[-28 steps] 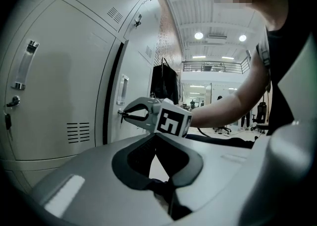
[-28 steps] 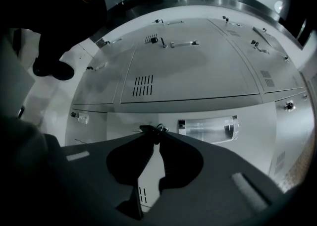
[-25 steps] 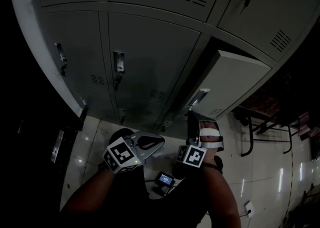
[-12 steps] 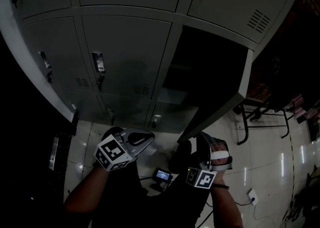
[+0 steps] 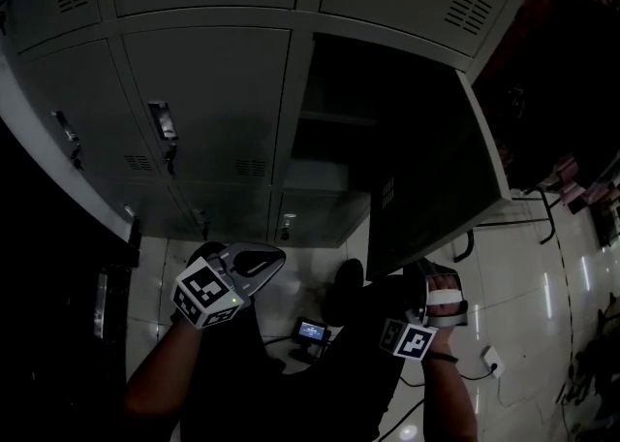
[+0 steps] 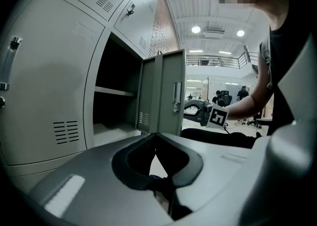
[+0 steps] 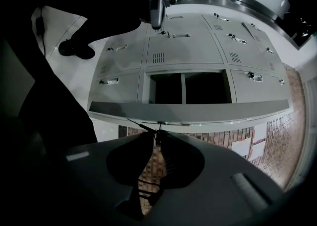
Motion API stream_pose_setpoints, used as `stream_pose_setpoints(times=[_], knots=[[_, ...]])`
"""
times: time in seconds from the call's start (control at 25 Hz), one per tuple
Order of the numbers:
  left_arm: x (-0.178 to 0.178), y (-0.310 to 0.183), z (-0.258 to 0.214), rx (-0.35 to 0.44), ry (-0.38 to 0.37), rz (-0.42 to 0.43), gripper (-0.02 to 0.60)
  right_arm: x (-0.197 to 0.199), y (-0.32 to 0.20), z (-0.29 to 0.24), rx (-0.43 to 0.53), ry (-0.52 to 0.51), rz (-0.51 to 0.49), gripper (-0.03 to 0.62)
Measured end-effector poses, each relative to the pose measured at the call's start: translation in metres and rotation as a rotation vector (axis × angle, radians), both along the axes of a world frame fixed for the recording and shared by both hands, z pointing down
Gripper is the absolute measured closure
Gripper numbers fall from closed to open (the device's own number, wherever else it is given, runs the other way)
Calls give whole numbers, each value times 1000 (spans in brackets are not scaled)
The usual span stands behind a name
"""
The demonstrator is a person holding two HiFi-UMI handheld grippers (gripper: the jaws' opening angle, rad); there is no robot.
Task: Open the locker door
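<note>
The grey locker door [image 5: 436, 169] stands swung wide to the right of its dark open compartment [image 5: 334, 140]. My right gripper [image 5: 426, 280] reaches up to the door's low free edge. In the right gripper view its jaws [image 7: 157, 133] meet on a thin handle tab at the edge-on door [image 7: 188, 108]. The left gripper view shows the right gripper [image 6: 190, 111] at the handle on the door [image 6: 166, 91]. My left gripper [image 5: 271, 258] hangs in front of the lower lockers, shut and empty [image 6: 156, 138].
Closed lockers with latch handles [image 5: 163, 122] fill the bank to the left, above and below. A small lit device [image 5: 312, 331] and a shoe [image 5: 349, 275] are on the tiled floor. Chair frames [image 5: 542, 217] stand right of the door.
The door has swung from barely ajar to wide open. My right gripper moved down and to the right with it. The left gripper drifted slightly left.
</note>
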State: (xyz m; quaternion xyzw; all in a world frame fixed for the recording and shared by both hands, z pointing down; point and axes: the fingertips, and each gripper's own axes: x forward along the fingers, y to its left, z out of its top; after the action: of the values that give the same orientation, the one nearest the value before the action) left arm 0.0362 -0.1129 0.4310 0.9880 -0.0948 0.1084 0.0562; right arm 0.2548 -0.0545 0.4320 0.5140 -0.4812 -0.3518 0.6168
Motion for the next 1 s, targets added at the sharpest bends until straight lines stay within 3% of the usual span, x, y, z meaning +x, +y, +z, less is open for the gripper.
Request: stream_pose_setpoints(times=[0.28, 0.44, 0.56, 0.68, 0.92, 1.0], knots=[[3, 1, 1, 1, -5, 4, 569, 25, 8, 8, -11, 31, 33, 553], [4, 1, 2, -1, -6, 5, 569, 26, 10, 5, -13, -37, 22, 544], [5, 1, 1, -2, -6, 7, 569, 22, 15, -6, -1, -131, 17, 489], [6, 1, 1, -1, -7, 9, 569, 14, 28, -14, 7, -250, 8, 481], [6, 1, 2, -1, -12, 13, 569, -42, 39, -25, 1, -675, -114, 579], [6, 2, 2, -5, -13, 15, 569, -60, 34, -21, -24, -772, -152, 591]])
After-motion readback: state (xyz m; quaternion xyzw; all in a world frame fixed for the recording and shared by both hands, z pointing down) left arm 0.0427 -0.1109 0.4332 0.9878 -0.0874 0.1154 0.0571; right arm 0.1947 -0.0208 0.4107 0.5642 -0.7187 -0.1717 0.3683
